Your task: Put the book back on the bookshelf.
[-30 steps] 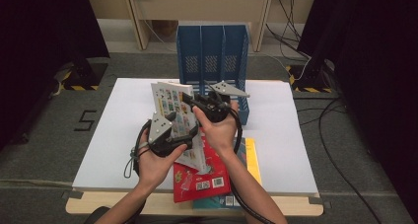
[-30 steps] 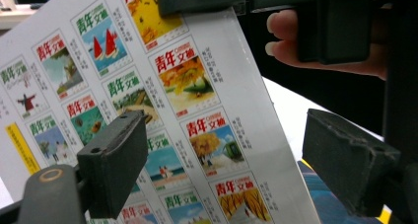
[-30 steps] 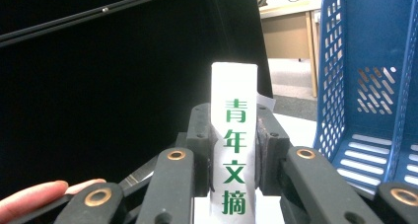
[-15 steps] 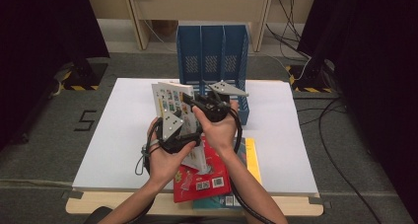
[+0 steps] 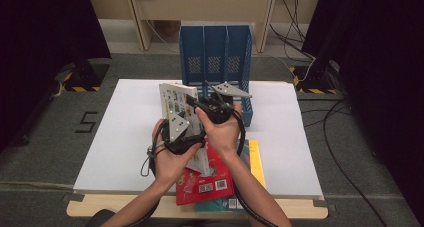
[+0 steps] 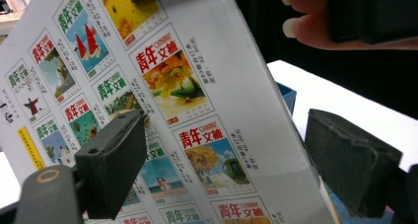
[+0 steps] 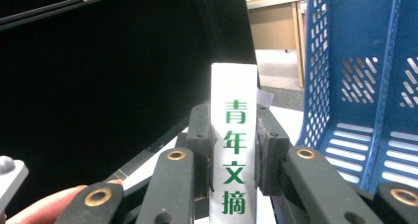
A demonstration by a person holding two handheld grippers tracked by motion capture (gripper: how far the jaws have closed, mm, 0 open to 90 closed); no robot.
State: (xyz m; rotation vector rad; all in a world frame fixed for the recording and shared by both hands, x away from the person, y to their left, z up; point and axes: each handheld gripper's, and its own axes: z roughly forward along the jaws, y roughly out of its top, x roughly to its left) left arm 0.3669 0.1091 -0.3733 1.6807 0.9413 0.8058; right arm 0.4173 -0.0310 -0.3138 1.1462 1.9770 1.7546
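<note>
- Near the table's [image 5: 125, 152] middle, the left gripper [image 5: 182, 137] sits in the person's left hand [image 5: 172, 162], just in front of a white book [image 5: 175, 99] that stands upright off the tabletop.
- Seen in the left gripper view, its two black jaws stand wide apart, one on each side of the book's [image 6: 197, 110] back cover, which is printed with rows of small magazine covers; the pads do not press on it.
- Just to the right, the right gripper [image 5: 212, 107] is held in the right hand [image 5: 222, 132] and grips the book along its spine edge.
- From the right gripper view, the jaws are narrowed onto the white spine [image 7: 234, 155], which bears green characters, with a pad flat against each side.
- Under both forearms, at the near edge of the table, a red book [image 5: 207, 179] lies flat on top of a yellow one [image 5: 256, 159].
- Farther off and slightly right, a blue file rack [image 5: 215, 57] with three upright slots stands on the far part of the table; in the right gripper view its perforated wall [image 7: 345, 86] rises just right of the held book.
</note>
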